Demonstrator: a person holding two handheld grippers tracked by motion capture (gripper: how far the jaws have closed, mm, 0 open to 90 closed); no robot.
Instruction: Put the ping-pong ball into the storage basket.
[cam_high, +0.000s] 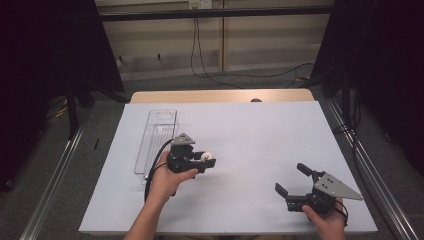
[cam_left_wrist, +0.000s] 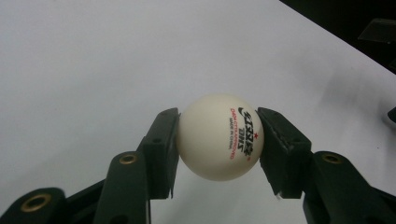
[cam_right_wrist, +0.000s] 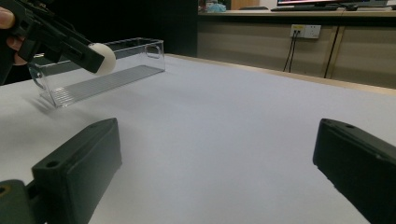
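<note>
White ping-pong ball (cam_left_wrist: 220, 137) with red and black print sits clamped between the two black jaws of the left gripper (cam_high: 206, 161), pads pressing it from both sides, so the pick looks done. In the high view the ball (cam_high: 210, 159) is held above the white sheet (cam_high: 250, 150), near the middle-left of the table, just right of the clear plastic tray (cam_high: 156, 131). The right gripper view puts ball (cam_right_wrist: 103, 57) and tray (cam_right_wrist: 107, 74) close together, the ball seeming a little in front of the tray's near wall, not inside it; exact gap hard to tell. The tray looks empty as far as the see-through walls let me judge. Right gripper (cam_high: 294, 179) rests at the lower right of the sheet, well apart from ball and tray, jaws spread wide with nothing between them. Judgement: grasp finished, carry partway, and what is likely left is moving the ball over the tray rim and letting go inside. No other balls visible on the sheet.
</note>
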